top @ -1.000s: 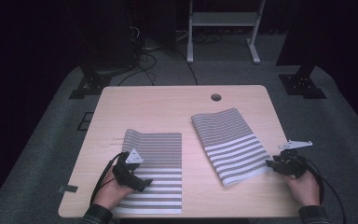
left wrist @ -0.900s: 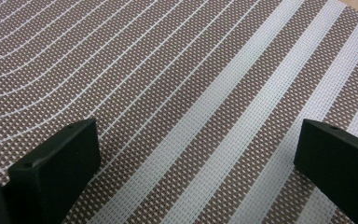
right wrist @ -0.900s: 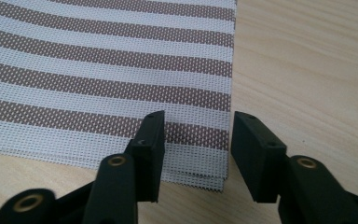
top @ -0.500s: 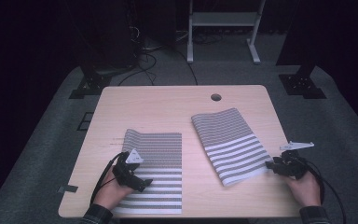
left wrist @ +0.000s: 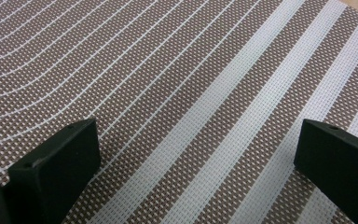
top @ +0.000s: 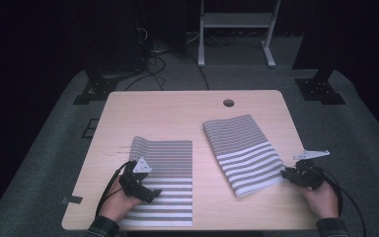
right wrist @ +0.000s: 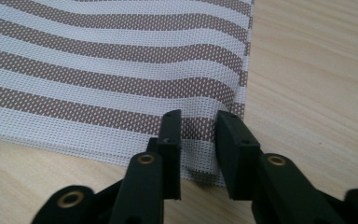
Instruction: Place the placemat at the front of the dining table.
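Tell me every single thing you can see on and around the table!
Mats: 2, brown with white stripes; left mat lies flat at the near left, right mat lies slanted at the right.
Table: 1, light wood, centre, with a round hole near its far edge.
Floor: grey carpet all around the table.
Cables: several, dark, on the floor behind the table.
Stand: 1, white metal, far back.
Hands: 2, at the near edge, left hand, right hand.
Grippers: 2, black; left gripper jaws wide apart over the left mat, right gripper jaws pinching the right mat's corner.
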Demonstrator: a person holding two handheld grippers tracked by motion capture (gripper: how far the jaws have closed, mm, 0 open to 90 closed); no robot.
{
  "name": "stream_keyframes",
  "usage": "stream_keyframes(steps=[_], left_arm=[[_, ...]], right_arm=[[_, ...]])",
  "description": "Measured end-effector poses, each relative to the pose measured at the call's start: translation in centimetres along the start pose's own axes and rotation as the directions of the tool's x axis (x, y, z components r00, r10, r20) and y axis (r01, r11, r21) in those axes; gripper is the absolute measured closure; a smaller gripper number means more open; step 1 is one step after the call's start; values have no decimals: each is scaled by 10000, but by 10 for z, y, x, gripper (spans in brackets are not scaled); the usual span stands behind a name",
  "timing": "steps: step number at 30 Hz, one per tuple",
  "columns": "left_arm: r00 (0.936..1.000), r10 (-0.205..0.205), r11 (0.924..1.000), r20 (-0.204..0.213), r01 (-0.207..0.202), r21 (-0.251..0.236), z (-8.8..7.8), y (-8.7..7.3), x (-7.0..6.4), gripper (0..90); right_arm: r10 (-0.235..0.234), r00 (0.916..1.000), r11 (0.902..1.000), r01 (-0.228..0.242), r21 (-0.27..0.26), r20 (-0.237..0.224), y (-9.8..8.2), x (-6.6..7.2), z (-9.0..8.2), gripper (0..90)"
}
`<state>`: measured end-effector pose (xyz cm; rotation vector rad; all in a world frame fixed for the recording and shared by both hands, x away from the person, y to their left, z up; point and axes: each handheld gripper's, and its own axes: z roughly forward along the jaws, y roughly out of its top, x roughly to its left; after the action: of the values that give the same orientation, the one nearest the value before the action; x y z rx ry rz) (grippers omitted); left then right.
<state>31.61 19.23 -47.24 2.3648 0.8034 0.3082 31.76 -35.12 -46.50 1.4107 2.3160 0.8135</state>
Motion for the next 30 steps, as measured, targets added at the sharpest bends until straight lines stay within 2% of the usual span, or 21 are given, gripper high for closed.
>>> stream_keyframes(steps=[5, 7, 17, 30], left_arm=[[10000, 0, 10000, 2, 0, 2, 0, 0, 0, 0], [10000, -3, 10000, 3, 3, 0, 0, 0, 0, 0], [10000, 1, 10000, 1, -1, 1, 0, 0, 0, 0], [10000, -3, 10000, 2, 3, 5, 0, 0, 0, 0]], right_arm=[[-31, 9998, 10000, 32, 32, -181, 1, 1, 0, 847], [-101, 9998, 9999, 102, 59, -146, 2, 2, 0, 862], [-102, 9999, 9996, 100, -246, -62, 5, 3, -6, 865], [-117, 9995, 9956, 89, -934, -295, 12, 9, -22, 865]])
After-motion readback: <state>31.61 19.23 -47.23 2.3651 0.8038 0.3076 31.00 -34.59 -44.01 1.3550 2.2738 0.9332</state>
